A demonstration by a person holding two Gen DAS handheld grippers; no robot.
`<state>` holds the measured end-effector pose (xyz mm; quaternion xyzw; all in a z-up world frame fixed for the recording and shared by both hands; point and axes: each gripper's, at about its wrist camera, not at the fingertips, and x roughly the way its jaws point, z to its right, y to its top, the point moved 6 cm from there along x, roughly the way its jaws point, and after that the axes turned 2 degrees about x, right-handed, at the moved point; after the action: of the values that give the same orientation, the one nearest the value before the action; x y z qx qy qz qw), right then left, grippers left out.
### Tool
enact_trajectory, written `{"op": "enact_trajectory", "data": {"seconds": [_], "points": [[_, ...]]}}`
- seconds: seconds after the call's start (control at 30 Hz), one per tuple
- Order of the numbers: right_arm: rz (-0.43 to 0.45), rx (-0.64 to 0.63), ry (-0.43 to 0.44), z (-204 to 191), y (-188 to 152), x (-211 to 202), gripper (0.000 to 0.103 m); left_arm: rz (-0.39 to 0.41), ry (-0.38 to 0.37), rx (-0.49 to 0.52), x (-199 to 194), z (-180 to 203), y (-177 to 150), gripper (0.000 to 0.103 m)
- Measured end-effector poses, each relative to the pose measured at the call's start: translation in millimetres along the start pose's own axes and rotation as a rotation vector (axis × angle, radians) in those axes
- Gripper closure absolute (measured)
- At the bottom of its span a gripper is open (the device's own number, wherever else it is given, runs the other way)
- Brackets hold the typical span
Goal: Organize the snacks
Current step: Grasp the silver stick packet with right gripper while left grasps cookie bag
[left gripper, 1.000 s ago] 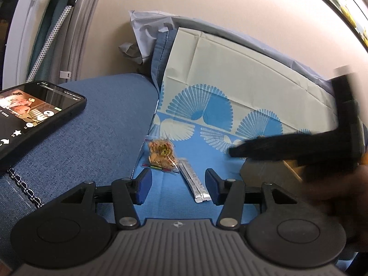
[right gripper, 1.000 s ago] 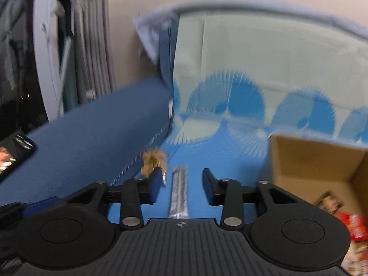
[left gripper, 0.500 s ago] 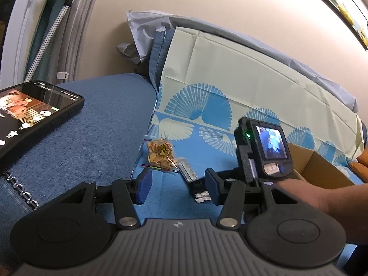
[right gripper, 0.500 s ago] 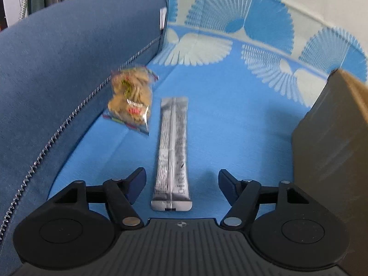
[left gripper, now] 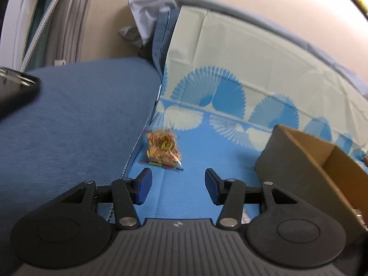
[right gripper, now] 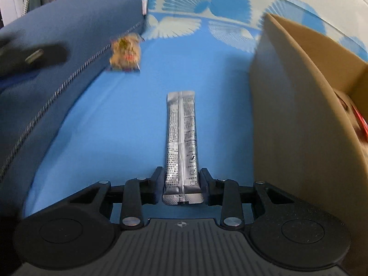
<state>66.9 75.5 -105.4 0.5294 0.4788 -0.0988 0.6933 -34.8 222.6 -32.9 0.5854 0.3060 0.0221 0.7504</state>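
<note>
Silver stick sachet point(right gripper: 181, 147) lying flat on the blue fan-patterned sheet point(right gripper: 110, 119), lower centre of the right wrist frame, long axis running straight up the picture: near sealed end at the bottom, far end pointing toward the top. Right gripper point(right gripper: 181, 188) closing on that near end, one blue pad at each long edge, pads right at the edges with no clear gap; firm pressing not certain.

Clear bag of golden crackers point(right gripper: 125, 51) in the upper left of that frame, blurred, beside the zip edge of the dark blue cushion point(right gripper: 69, 36), well apart from the sachet. Cardboard box point(right gripper: 299, 115) filling the right side, just beside the sachet; something red inside at its right edge, too blurred to name. Dark blurred shape at far left, unidentifiable.

Left wrist frame: sachet out of sight. Left gripper point(left gripper: 178, 187) with jaws apart, nothing between them, only blue sheet below. Cracker bag point(left gripper: 163, 149) at centre, just above the left finger, coloured strip at its near end. Box point(left gripper: 310, 161) at right, open top visible. Black phone point(left gripper: 16, 87) at the left edge on the cushion, seen only here.
</note>
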Motion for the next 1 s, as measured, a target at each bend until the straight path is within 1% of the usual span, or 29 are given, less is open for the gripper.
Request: {"op": "enact_trajectory", "data": {"seconds": [0.03, 0.07, 0.1, 0.13, 0.2, 0.27, 0.3, 0.33, 0.37, 0.43, 0.47, 0.53, 0.57, 0.63, 0.7, 0.73, 0.77, 0.8, 0.83, 0.87, 0.93, 1.0], "points": [[-0.002, -0.001, -0.005, 0, -6, -2, 0.058, -0.011, 0.008, 0.001, 7, 1, 0, 0.047], [0.018, -0.021, -0.009, -2, -8, -4, 0.051, -0.022, 0.014, 0.002, 15, 1, 0, 0.044], [0.042, -0.045, -0.013, -5, -8, -5, 0.039, -0.032, 0.021, 0.005, 23, 1, 0, 0.042], [0.059, -0.054, -0.019, -6, -7, -3, 0.036, -0.039, 0.027, 0.009, 30, 0, 0, 0.04], [0.063, -0.03, -0.002, -6, -4, 5, 0.036, -0.072, 0.035, 0.025, 51, 0, 3, 0.037], [0.077, -0.023, 0.013, -8, -1, 10, 0.036, -0.114, 0.044, 0.046, 72, 3, 5, 0.029], [0.087, -0.039, 0.019, -11, 1, 11, 0.037, -0.126, 0.057, 0.057, 83, 5, 7, 0.028], [0.111, -0.056, 0.046, -15, 4, 12, 0.038, -0.128, 0.073, 0.063, 93, 7, 10, 0.025], [0.114, -0.056, 0.052, -16, 4, 12, 0.038, -0.13, 0.088, 0.066, 102, 9, 12, 0.022], [0.109, -0.033, 0.068, -14, 4, 11, 0.04, -0.14, 0.126, 0.075, 123, 13, 16, 0.019], [0.107, -0.022, 0.076, -13, 4, 11, 0.044, -0.145, 0.15, 0.087, 133, 15, 18, 0.019], [0.104, -0.01, 0.077, -12, 5, 9, 0.059, -0.154, 0.204, 0.112, 154, 17, 22, 0.018], [0.102, -0.001, 0.078, -10, 5, 8, 0.06, -0.165, 0.227, 0.119, 164, 17, 23, 0.018], [0.097, 0.012, 0.083, -11, 7, 11, 0.067, -0.187, 0.256, 0.13, 182, 15, 25, 0.018], [0.097, 0.015, 0.087, -10, 7, 13, 0.069, -0.204, 0.272, 0.159, 197, 14, 27, 0.02], [0.098, 0.015, 0.089, -10, 6, 13, 0.07, -0.218, 0.285, 0.19, 204, 14, 27, 0.026], [0.098, 0.016, 0.091, -10, 6, 14, 0.07, -0.227, 0.299, 0.223, 207, 14, 27, 0.045], [0.098, 0.018, 0.094, -9, 6, 14, 0.071, -0.233, 0.314, 0.253, 209, 13, 27, 0.056], [0.097, 0.021, 0.096, -8, 6, 14, 0.072, -0.243, 0.307, 0.264, 209, 12, 28, 0.061], [0.097, 0.024, 0.099, -8, 6, 14, 0.073, -0.249, 0.29, 0.254, 203, 10, 29, 0.065], [0.097, 0.026, 0.102, -8, 7, 15, 0.075, -0.246, 0.26, 0.247, 186, 10, 35, 0.068], [0.102, 0.022, 0.107, -8, 7, 14, 0.076, -0.237, 0.207, 0.236, 159, 12, 40, 0.068]]}}
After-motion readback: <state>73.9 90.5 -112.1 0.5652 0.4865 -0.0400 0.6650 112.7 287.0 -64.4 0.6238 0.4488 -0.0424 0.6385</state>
